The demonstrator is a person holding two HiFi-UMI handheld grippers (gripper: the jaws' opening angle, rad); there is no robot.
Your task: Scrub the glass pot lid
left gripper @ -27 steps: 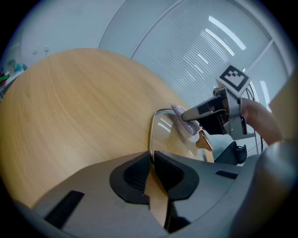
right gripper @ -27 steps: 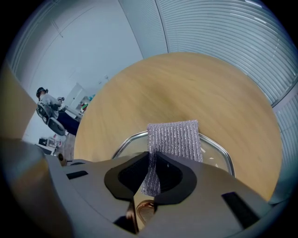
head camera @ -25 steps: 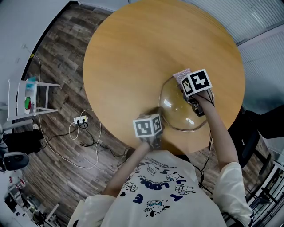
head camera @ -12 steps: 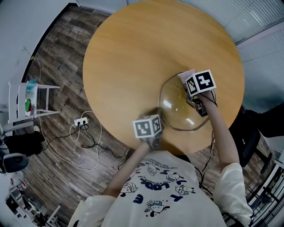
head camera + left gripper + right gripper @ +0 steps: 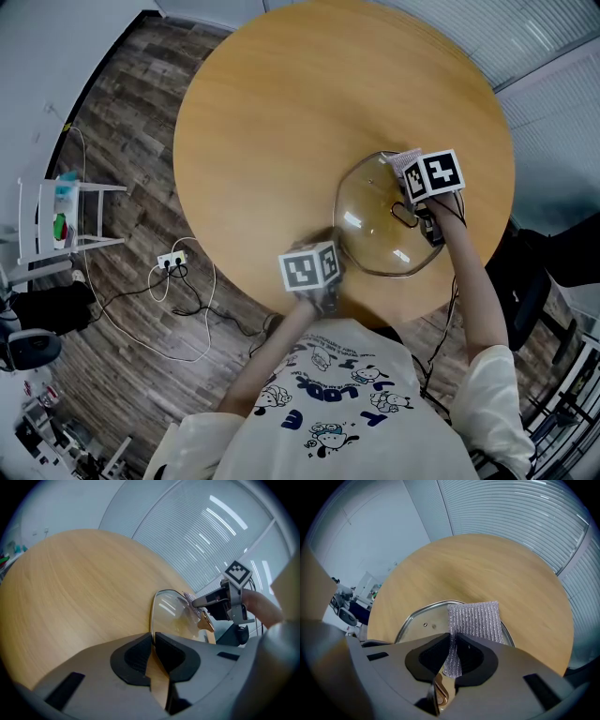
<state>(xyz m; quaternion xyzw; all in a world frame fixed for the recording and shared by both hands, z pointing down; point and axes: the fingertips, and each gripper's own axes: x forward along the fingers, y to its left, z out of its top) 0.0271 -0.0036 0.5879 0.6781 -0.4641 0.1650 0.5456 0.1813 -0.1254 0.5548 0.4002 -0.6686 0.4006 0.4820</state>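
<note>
slid the pad point(image 5: 474, 619) rightward across the lid point(image 5: 373, 228) in the clenched right claw point(image 5: 452, 637); pinching its rim with left claw point(image 5: 153, 640).

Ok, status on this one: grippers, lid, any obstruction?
Left gripper shut on glass lid rim. Right gripper shut on silver scrub pad, pad lying over lid's edge. Nothing else on table in the way.

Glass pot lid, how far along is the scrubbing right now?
Done: the left gripper is clamped on the glass pot lid at its near rim, steadying it on the table. In hand: the right gripper grips a grey scrub pad, laid over the lid's far edge. Left: probably the rest of the glass; how much is already clean cannot be told.
</note>
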